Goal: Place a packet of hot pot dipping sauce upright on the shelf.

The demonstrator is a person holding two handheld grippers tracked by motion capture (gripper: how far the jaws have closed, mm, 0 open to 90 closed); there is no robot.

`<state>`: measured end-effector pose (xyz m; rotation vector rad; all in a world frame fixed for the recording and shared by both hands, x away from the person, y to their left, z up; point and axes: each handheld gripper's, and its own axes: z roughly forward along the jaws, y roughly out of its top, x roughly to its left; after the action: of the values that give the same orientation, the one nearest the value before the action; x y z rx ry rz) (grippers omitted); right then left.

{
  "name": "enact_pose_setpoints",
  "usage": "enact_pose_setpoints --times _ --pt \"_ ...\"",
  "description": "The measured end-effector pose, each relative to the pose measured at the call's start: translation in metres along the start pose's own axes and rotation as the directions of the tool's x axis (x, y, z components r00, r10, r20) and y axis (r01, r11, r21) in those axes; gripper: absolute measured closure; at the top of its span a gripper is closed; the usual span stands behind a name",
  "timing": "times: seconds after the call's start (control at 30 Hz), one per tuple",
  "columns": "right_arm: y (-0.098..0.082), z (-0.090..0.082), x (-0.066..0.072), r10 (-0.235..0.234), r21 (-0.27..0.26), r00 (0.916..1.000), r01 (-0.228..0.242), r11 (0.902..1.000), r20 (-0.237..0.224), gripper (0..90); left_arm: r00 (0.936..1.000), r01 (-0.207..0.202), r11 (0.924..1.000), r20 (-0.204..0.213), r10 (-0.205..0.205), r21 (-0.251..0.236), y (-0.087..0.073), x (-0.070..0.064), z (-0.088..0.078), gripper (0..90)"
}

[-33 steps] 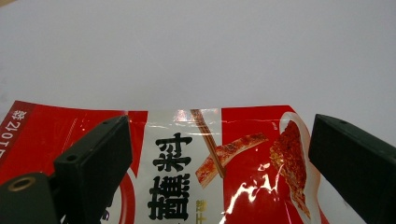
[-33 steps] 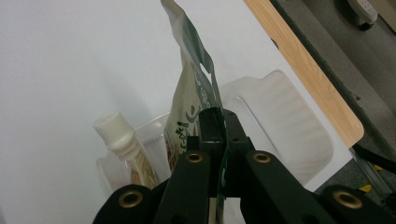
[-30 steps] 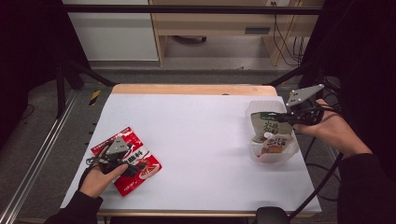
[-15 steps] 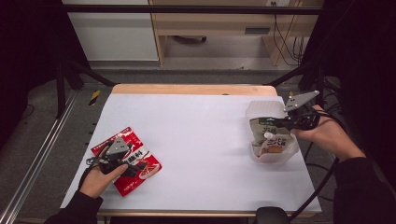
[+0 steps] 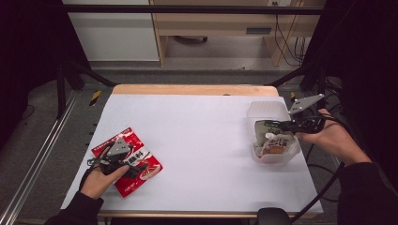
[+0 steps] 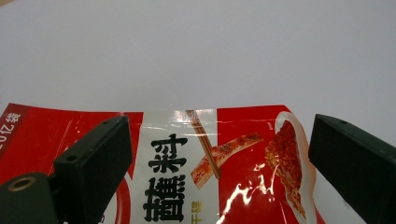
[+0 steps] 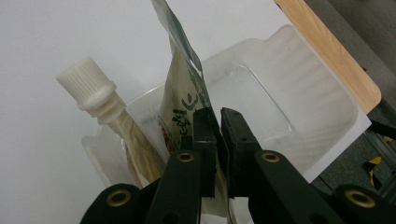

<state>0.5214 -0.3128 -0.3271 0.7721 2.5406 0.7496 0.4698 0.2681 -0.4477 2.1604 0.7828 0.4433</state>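
White table (image 5: 202,140), largely bare. At its right edge a clear plastic tub (image 5: 267,110) already holds a spouted pouch with a white cap (image 7: 86,81). Right gripper (image 5: 265,125) has a green-and-cream sachet (image 7: 184,100) upright inside the tub; the jaws have just been easing apart, the sachet edge between them and barely pinched, so this drop looks nearly finished. Near left, a red snack packet (image 5: 133,159) lies flat, not yet packed. Left gripper (image 6: 215,163) rests over it, jaws wide, straddling it, nothing gripped. Likely next item.
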Motion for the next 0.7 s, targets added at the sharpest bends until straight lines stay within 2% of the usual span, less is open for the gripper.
enact_pose_setpoints --times 0.3,0.37,0.6,0.7 --pt "-0.003 0.002 -0.001 0.032 -0.002 0.9992 -0.032 0.9995 0.022 71.2 1.0000 0.001 1.0000 -0.005 -0.001 0.007 -0.001 0.001 0.000 6.1" --pt "-0.002 0.002 0.001 0.035 0.000 0.9991 -0.035 0.9994 0.024 65.8 1.0000 0.001 1.0000 -0.007 -0.001 0.006 0.000 0.001 0.000 6.1" --pt "0.007 -0.004 0.008 0.035 -0.043 0.9987 -0.034 0.9985 0.038 52.7 0.9999 0.000 1.0000 -0.013 0.000 0.007 0.000 0.001 0.000 6.1" --pt "0.010 -0.004 0.011 0.037 -0.055 0.9977 -0.034 0.9979 0.056 44.0 0.9999 0.001 1.0000 -0.016 -0.001 0.005 0.000 0.001 0.000 6.1"
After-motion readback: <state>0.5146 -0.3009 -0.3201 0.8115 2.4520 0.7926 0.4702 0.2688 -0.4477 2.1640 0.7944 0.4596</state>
